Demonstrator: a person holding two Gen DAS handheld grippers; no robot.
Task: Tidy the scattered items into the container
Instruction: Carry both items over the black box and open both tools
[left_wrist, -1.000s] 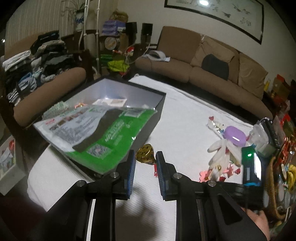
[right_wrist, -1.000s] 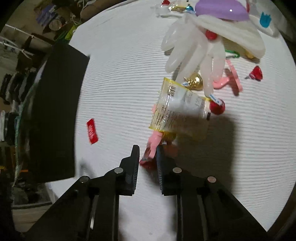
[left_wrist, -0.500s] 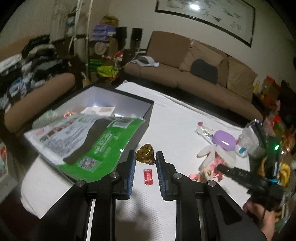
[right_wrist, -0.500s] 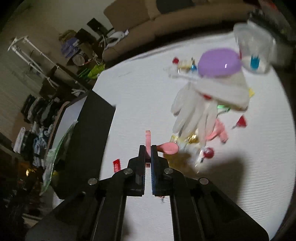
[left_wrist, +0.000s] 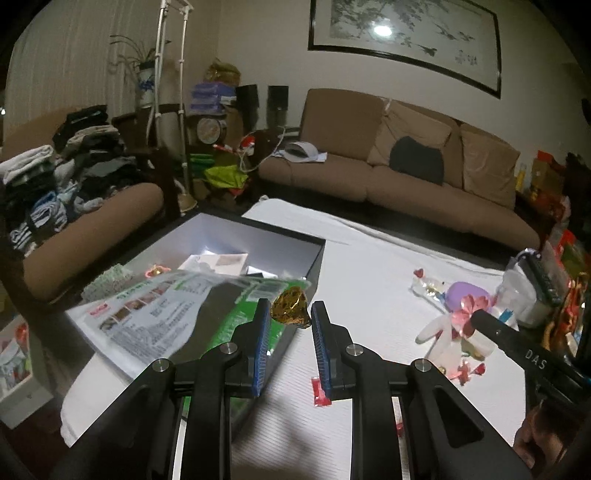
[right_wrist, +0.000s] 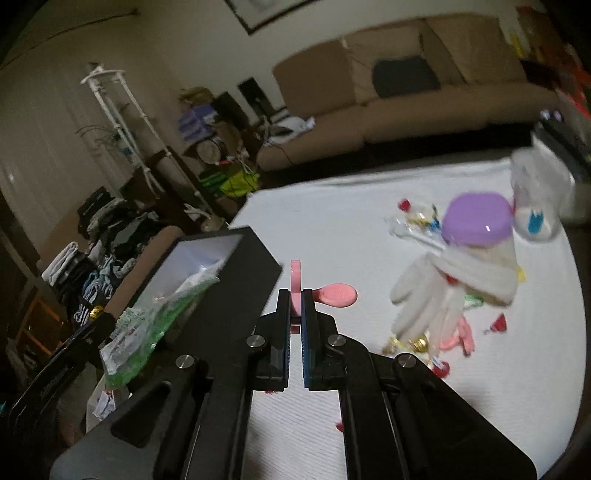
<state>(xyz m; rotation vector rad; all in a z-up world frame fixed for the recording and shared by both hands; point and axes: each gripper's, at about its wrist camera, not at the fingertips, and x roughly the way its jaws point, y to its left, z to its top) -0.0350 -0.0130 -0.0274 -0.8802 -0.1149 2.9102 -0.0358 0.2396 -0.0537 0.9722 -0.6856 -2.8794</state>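
My left gripper (left_wrist: 290, 314) is shut on a gold foil-wrapped candy (left_wrist: 290, 307) and holds it above the near edge of the black box (left_wrist: 317, 258). A green and white packet (left_wrist: 177, 314) lies across the box. My right gripper (right_wrist: 295, 295) is shut on a pink plastic clip (right_wrist: 325, 293), lifted above the white tablecloth (right_wrist: 332, 229) beside the box (right_wrist: 236, 280). Scattered items remain on the cloth: a white glove (right_wrist: 443, 291), a purple case (right_wrist: 476, 219), pink clips (right_wrist: 461, 334) and small candies.
A red candy wrapper (left_wrist: 319, 391) lies on the cloth under my left gripper. A clear plastic cup (right_wrist: 535, 192) stands at the far right. A brown sofa (left_wrist: 406, 162) is behind the table, and an armchair with piled clothes (left_wrist: 66, 173) is at the left.
My left gripper has picked up the gold candy and lifted it over the box edge. My right gripper closed on the pink clip and raised it off the cloth.
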